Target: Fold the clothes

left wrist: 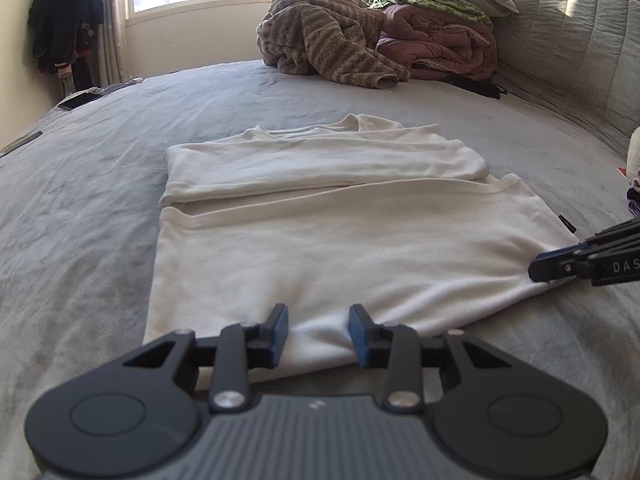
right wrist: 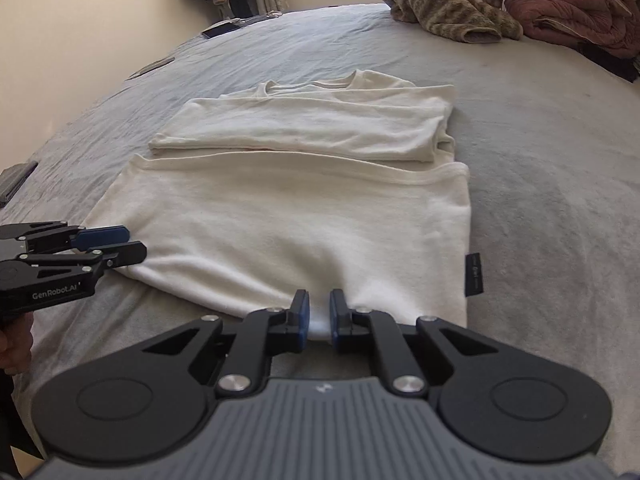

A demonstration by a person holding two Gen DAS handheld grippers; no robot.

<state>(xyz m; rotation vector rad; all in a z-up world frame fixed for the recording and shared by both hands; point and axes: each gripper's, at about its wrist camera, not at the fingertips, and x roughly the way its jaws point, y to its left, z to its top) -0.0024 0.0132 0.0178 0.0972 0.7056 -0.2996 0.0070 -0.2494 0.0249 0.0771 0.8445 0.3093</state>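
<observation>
A cream white shirt (left wrist: pixel 320 232) lies flat on the grey bed, partly folded, its sleeves folded across the upper part near the collar; it also shows in the right wrist view (right wrist: pixel 304 208). My left gripper (left wrist: pixel 318 334) is open, its jaws on either side of the near folded edge at the left corner; it also shows from the side (right wrist: pixel 120 244). My right gripper (right wrist: pixel 319 320) is closed on the near edge of the shirt, with cloth pinched between the pads; it also shows in the left wrist view (left wrist: pixel 536 270) at the shirt's right corner.
A brown striped blanket (left wrist: pixel 332 48) and a pile of folded maroon and green quilts (left wrist: pixel 436 20) sit at the far end of the bed by the padded headboard (left wrist: pixel 580 48). A phone (left wrist: pixel 80 100) lies at the far left edge. The grey sheet (left wrist: pixel 80 220) surrounds the shirt.
</observation>
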